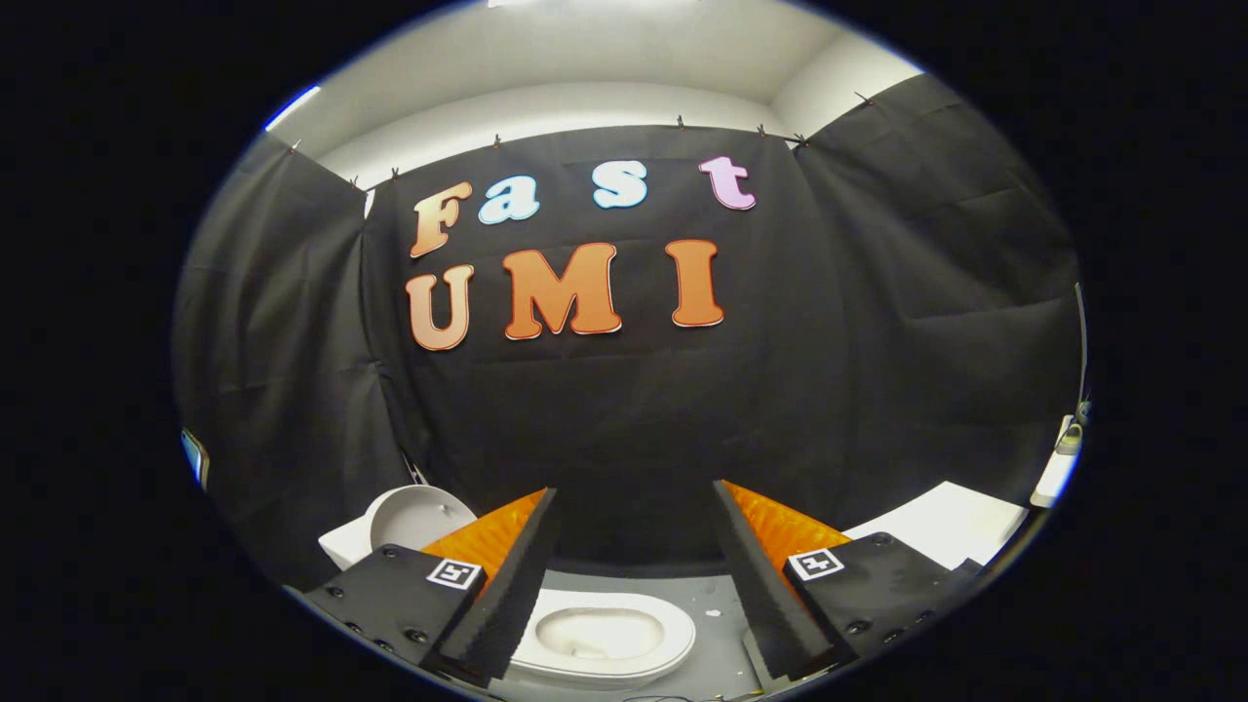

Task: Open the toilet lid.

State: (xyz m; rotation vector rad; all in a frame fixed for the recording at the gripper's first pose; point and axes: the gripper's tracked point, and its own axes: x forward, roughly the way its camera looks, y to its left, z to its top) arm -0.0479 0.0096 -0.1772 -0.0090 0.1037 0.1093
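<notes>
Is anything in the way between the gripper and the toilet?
Nothing visible does. The gripper is open and empty, and the white toilet shows in the bare gap between its fingers. A white rounded part sits beyond the left finger, outside that gap; I cannot tell if it is the lid.

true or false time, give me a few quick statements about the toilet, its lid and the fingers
1. The gripper has its fingers spread wide apart. True.
2. The fingers press on the toilet lid. False: they hold nothing, and the lid stands up behind the left finger.
3. The toilet bowl shows in the gap between the fingers. True.
4. The lid lies shut over the bowl. False: the bowl's opening is uncovered.
5. A white surface lies beyond the right finger. True.
</notes>
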